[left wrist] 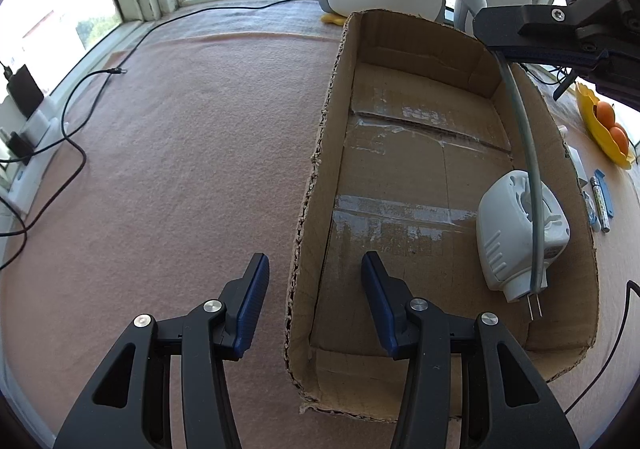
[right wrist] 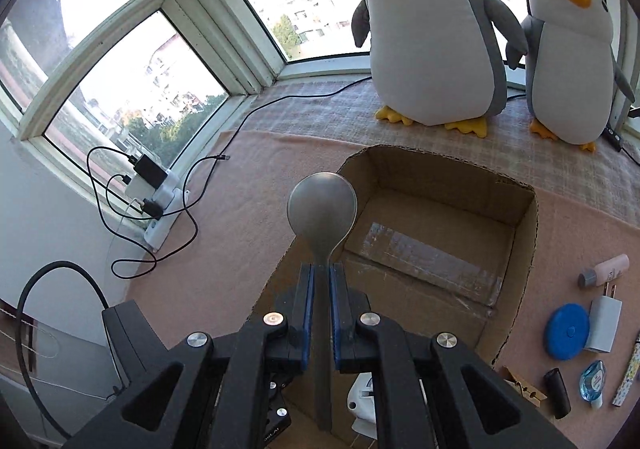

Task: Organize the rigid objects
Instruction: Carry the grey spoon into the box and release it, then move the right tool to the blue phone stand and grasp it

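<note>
Right gripper (right wrist: 320, 281) pinches the handle of a metal spoon (right wrist: 322, 205), bowl toward 12 o'clock, above the cardboard box (right wrist: 524, 249). Left gripper (left wrist: 314, 277) straddles the box's left wall, pads closed on it. A white plug adapter (left wrist: 508, 233) lies inside at 3 o'clock.

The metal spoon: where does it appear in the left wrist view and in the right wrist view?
Left wrist view: spoon at the right, a thin curved handle over the white plug adapter.
Right wrist view: centre, bowl up, clamped in the right gripper.
Shared landmark: cardboard box.
</note>
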Demonstrator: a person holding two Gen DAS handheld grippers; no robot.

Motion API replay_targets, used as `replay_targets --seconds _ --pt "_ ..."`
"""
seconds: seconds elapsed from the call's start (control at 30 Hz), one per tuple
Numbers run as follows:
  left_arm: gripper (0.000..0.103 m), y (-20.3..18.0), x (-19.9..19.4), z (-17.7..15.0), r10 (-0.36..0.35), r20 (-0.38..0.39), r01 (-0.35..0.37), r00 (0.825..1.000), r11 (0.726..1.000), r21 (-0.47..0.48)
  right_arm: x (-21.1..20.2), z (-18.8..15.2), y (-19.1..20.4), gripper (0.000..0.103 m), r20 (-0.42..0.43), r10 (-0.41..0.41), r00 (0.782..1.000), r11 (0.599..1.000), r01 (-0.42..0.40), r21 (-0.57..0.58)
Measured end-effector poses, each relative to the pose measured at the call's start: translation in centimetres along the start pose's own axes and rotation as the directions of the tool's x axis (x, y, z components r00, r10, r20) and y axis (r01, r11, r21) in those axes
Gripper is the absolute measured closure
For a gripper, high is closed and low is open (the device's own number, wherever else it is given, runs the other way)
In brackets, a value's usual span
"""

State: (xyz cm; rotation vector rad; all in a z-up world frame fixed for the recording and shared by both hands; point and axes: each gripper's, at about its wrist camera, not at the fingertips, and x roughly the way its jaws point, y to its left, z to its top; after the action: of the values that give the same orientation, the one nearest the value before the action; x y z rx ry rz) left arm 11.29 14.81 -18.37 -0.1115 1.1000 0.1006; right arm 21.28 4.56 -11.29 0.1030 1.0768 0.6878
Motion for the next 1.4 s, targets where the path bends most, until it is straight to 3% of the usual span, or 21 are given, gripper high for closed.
replay_targets --seconds 0.07,0.13,0.17,0.47,0.77,1.23,1.4 --pt "0.055 0.0 0.0 0.0 0.000 0.001 0.000 1.000 1.000 0.001 -0.1 -0.1 0.1 0.088 -0.003 -0.004 1.000 1.000 0.004 -0.008" --pt "0.055 0.0 0.0 0.0 0.001 0.001 -0.001 1.000 1.000 0.002 -0.7 -0.1 0.2 0.062 0.015 -0.021 1.000 1.000 0.022 -0.021" --pt "0.055 0.0 0.0 0.0 0.001 0.001 -0.001 1.000 1.000 0.002 -1.0 -0.2 0.3 0.059 0.029 -0.036 0.999 0.999 0.036 -0.028" --pt "0.056 0.0 0.0 0.0 0.007 0.003 -0.007 1.000 1.000 0.007 -4.4 -0.4 0.1 0.055 0.068 -0.059 0.996 0.997 0.062 -0.048" --pt "0.056 -0.1 -0.1 -0.1 0.012 0.004 -0.012 1.000 1.000 0.018 -10.5 -1.0 -1.4 0.049 0.134 -0.112 0.985 0.993 0.117 -0.030" --pt "0.056 -0.3 0.0 0.0 0.016 0.003 -0.016 1.000 0.999 0.029 -22.1 -4.3 -6.4 0.045 0.174 -0.249 0.953 0.968 0.248 0.028" --pt "0.056 -0.4 0.0 0.0 0.020 0.002 -0.020 1.000 0.999 0.035 -25.4 -6.1 -9.6 0.044 0.180 -0.323 0.929 0.946 0.312 0.088"
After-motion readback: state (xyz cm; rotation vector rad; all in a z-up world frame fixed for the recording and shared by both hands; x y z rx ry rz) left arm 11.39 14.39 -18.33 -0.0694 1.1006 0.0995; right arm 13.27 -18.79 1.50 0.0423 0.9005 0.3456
